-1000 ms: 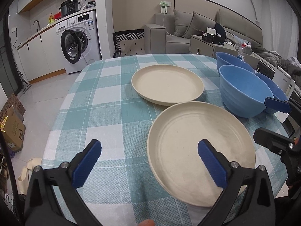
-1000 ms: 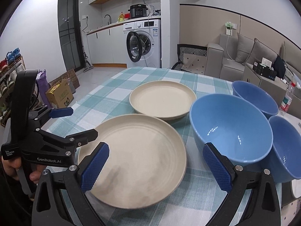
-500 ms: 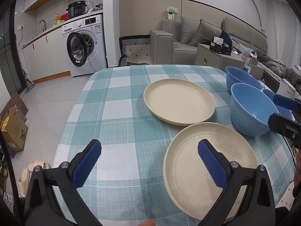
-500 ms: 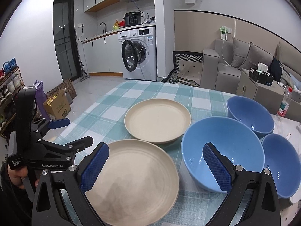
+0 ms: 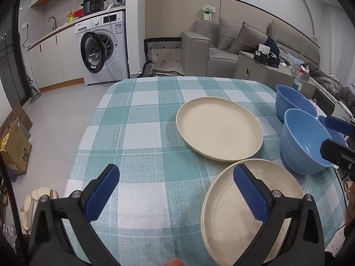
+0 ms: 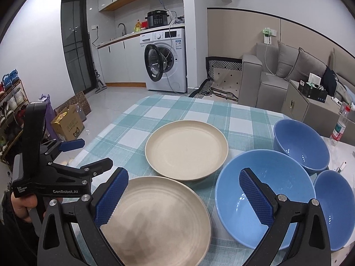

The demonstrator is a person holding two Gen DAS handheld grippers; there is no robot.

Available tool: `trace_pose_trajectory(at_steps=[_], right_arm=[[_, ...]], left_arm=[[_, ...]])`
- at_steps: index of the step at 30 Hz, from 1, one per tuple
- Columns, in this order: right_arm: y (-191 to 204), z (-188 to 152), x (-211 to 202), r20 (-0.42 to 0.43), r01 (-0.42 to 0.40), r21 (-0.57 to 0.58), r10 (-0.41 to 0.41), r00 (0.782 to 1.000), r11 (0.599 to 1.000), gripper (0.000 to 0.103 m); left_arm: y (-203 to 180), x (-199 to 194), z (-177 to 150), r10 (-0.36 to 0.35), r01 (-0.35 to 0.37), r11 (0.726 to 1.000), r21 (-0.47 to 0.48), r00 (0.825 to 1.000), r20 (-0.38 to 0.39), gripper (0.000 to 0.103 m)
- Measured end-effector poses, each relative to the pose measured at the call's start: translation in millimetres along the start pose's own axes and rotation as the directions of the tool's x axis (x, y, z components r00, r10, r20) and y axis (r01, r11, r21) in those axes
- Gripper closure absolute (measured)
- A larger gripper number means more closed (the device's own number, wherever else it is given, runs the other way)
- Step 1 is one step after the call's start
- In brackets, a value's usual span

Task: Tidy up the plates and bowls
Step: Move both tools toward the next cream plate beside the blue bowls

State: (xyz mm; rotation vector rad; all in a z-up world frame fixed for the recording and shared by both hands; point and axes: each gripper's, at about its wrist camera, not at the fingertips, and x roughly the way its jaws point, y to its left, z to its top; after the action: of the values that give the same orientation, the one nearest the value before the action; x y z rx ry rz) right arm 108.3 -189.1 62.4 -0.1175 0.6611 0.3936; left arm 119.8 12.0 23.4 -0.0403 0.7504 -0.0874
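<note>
Cream plates (image 6: 186, 149), blue bowls (image 6: 264, 197), teal-checked tablecloth (image 5: 142, 133)

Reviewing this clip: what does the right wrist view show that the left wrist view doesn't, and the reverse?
Right wrist only: all of the small blue bowl, a shoe rack at left, and the left tool from the side, open.

Left wrist only: pale slippers on the floor, and the right tool edging in at right.

Both: two cream plates, near plate and far plate, the large blue bowl, the checked tablecloth and the washing machine.

A small home: beyond the checked dining table (image 5: 142, 133) stand a washing machine (image 5: 104, 51), kitchen counter (image 5: 53, 31) and grey sofa (image 5: 233, 44).
</note>
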Motion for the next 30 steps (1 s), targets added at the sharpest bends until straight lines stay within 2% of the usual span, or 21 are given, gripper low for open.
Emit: trace_pose_trajectory(at_steps=[8,15,30], right_arm=[[-10.5,12.6,23.7,-0.03,0.001,0.016,0.0,1.0,1.0,0.001],[-19.3,23.3,39.7,-0.05,-0.011,0.058,0.014,0.999,0.998,0.001],[-24.2,28.0,73.3,-0.099,0.001,0.06,0.005,0.995,0.998,0.001]], left_arm=[[4.1,23.4,13.3,-0.004,0.004,1.0,-0.009,0.999,-0.043,0.0],[7.4,43.0,21.9,-0.045,0.044,0.999,-0.018,0.996,-0.077,0.0],[7.8,84.2,33.6,-0.027,0.026,1.0,-0.016,0.992,-0.124,0.0]])
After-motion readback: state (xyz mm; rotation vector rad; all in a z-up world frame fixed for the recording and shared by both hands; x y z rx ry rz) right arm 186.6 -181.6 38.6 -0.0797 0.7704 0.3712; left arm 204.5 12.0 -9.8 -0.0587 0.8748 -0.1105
